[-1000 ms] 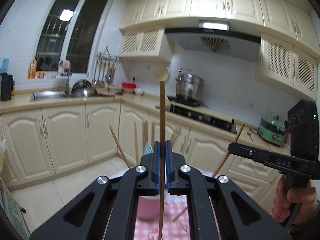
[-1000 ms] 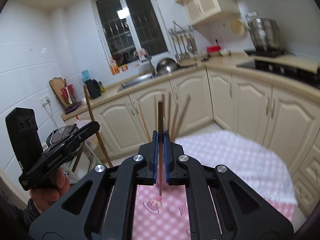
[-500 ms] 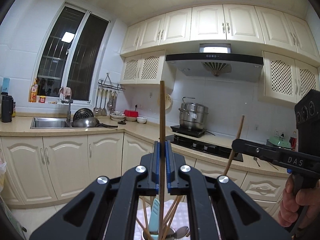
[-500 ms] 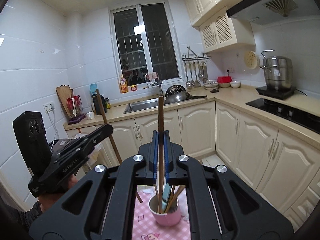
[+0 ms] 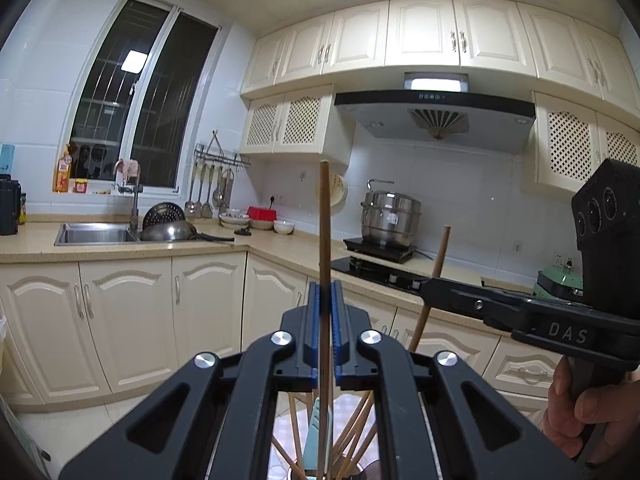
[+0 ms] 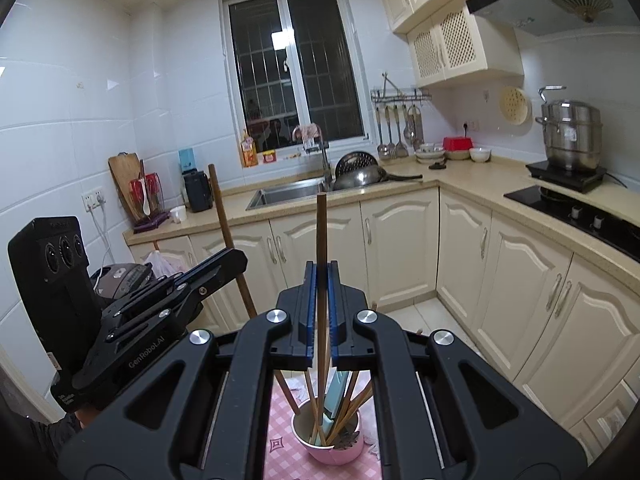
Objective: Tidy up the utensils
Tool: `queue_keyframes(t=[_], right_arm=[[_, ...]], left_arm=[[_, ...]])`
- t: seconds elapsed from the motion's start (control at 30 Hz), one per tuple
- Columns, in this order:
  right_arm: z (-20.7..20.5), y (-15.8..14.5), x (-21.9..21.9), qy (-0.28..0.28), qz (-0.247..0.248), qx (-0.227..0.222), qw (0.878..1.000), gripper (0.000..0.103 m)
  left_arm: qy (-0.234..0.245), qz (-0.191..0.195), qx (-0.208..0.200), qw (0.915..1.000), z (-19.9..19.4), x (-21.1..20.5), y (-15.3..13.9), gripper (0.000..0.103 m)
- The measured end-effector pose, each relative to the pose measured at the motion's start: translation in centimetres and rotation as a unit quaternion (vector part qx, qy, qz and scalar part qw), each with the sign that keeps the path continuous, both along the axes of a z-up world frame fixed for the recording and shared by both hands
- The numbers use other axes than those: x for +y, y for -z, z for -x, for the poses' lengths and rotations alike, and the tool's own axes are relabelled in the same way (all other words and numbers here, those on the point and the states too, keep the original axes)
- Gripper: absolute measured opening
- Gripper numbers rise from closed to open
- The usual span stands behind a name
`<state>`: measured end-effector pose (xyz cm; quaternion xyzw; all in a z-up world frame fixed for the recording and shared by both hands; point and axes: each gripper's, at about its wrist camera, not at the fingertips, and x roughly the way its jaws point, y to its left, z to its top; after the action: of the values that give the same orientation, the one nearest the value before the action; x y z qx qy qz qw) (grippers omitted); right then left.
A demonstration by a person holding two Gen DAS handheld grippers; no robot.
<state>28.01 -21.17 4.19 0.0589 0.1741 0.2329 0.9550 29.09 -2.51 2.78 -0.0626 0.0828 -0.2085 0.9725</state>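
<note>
My left gripper (image 5: 325, 292) is shut on a wooden chopstick (image 5: 324, 232) held upright. Its lower end runs down among several chopsticks and a pale teal utensil (image 5: 315, 432) below. My right gripper (image 6: 321, 276) is shut on a darker chopstick (image 6: 321, 240), also upright, above a pink cup (image 6: 336, 454). The cup holds several chopsticks, the teal utensil (image 6: 334, 404) and a metal spoon. Each gripper shows in the other's view, the right gripper (image 5: 428, 290) and the left gripper (image 6: 240, 258), both gripping their chopsticks.
The cup stands on a pink checked cloth (image 6: 280, 444). Beyond are cream cabinets (image 6: 400, 248), a sink (image 6: 288, 194) with a pan, a black hob (image 6: 580, 208) and a steel pot (image 6: 570, 136). A hand (image 5: 580, 412) holds the right gripper's handle.
Both grippers have risen and tipped up with their chopsticks still gripped. The cup of utensils has come in under them. The cloth fills less of each view.
</note>
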Motion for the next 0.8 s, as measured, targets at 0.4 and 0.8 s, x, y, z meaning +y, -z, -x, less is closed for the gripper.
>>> queue_keyframes(t=[0.4, 0.8], right_arm=[[-2.0, 3.6, -1.5, 0.02, -0.031, 0.062, 0.997, 0.086], [0.1, 2.2, -4.3, 0.079, -0.06, 0.056, 0.994, 0.097]], left_arm=[[-0.016, -0.024, 0.06, 0.9978, -2.3, 0.1, 4.0, 0.081], [-0.091, -0.05, 0.053, 0.9932, 1.1, 1.2, 1.6, 0.098]])
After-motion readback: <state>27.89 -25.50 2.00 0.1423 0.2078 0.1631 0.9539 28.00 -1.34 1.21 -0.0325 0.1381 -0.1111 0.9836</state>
